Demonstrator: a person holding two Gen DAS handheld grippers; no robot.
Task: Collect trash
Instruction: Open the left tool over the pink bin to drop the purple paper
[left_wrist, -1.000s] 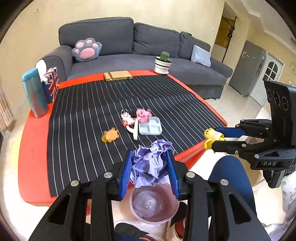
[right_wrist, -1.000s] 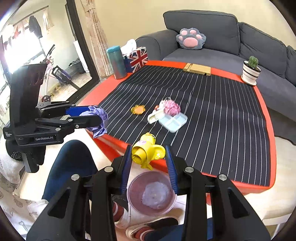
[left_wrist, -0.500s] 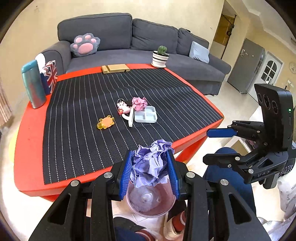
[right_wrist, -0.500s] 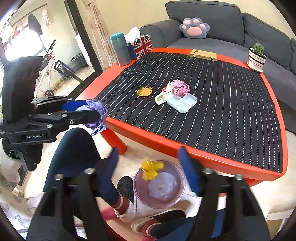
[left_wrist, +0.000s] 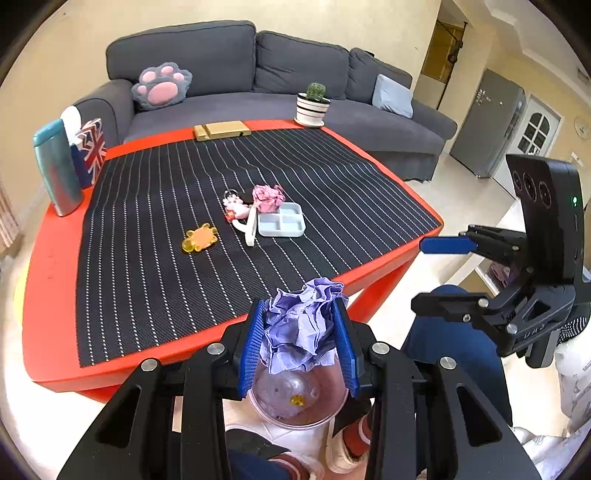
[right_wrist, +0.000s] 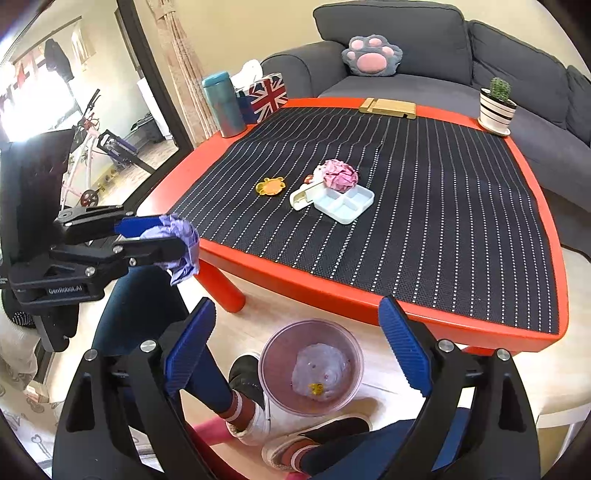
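A grey sofa (left_wrist: 280, 85) ran along the far wall, with a paw-shaped cushion (left_wrist: 161, 85) at its left end. In front of it stood the red table (left_wrist: 48, 295), most of its top covered by a black pinstriped mat (left_wrist: 155, 236). At the table's far left corner a teal flask (left_wrist: 55, 170) stood upright just beside a Union Jack tissue box (left_wrist: 90, 149); at the far edge lay a flat wooden block (left_wrist: 221, 130), and to its right a potted cactus (left_wrist: 313, 105).

On the floor at the near edge of the table, between the person's shoes, sat the clear purple bin (right_wrist: 311, 367). A small yellow scrap (right_wrist: 316, 387) lay at its bottom.

The left gripper (left_wrist: 299, 347) hung over the bin, its blue pads pinching a crumpled purple paper ball (left_wrist: 301, 325). The right gripper (right_wrist: 295, 354) hovered above the bin too; its jaws had just been opening and stood spread wide with nothing between them.

Near the middle of the mat lay a pale blue divided tray (left_wrist: 281, 220), touching a crumpled pink paper ball (left_wrist: 267, 197) at its far left corner. A white strip (left_wrist: 251, 230) lay against the tray's left side, a small pink and white keychain figure (left_wrist: 234, 206) just left of that, and an orange turtle-shaped toy (left_wrist: 199, 238) further left, apart from the rest.
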